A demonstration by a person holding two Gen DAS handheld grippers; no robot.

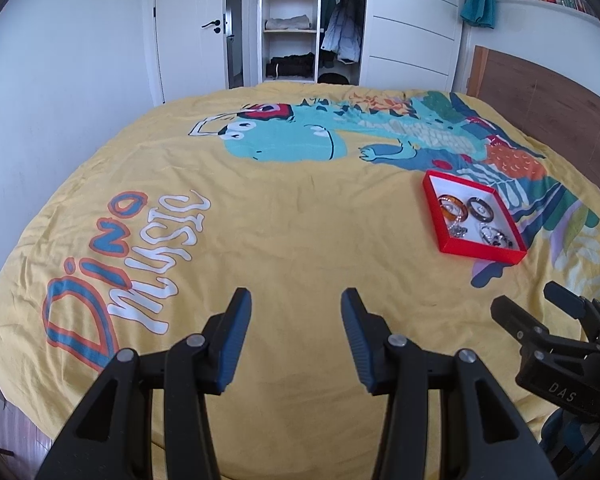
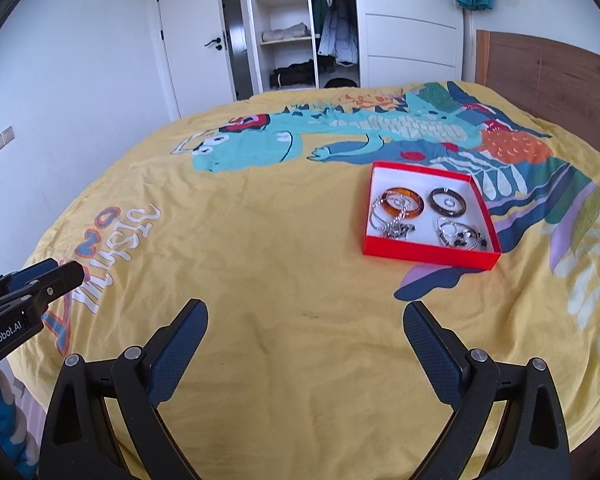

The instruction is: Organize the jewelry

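Observation:
A shallow red box (image 2: 428,255) with a white inside lies on the yellow bedspread (image 2: 280,280), right of middle. In it are an amber bangle (image 2: 403,201), a dark brown bangle (image 2: 447,202), a silver chain bracelet (image 2: 392,228) and a beaded silver bracelet (image 2: 462,236). The box also shows in the left wrist view (image 1: 480,250). My right gripper (image 2: 306,312) is open and empty above the bed's near part. My left gripper (image 1: 296,300) is open and empty, left of the box. Each gripper shows at the other view's edge.
The bedspread has a blue dinosaur print (image 2: 284,140) and "Dino Music" lettering (image 1: 140,264). A wooden headboard (image 2: 548,88) stands at the right. An open wardrobe (image 2: 300,32) and a white door (image 2: 196,44) are beyond the bed's far edge.

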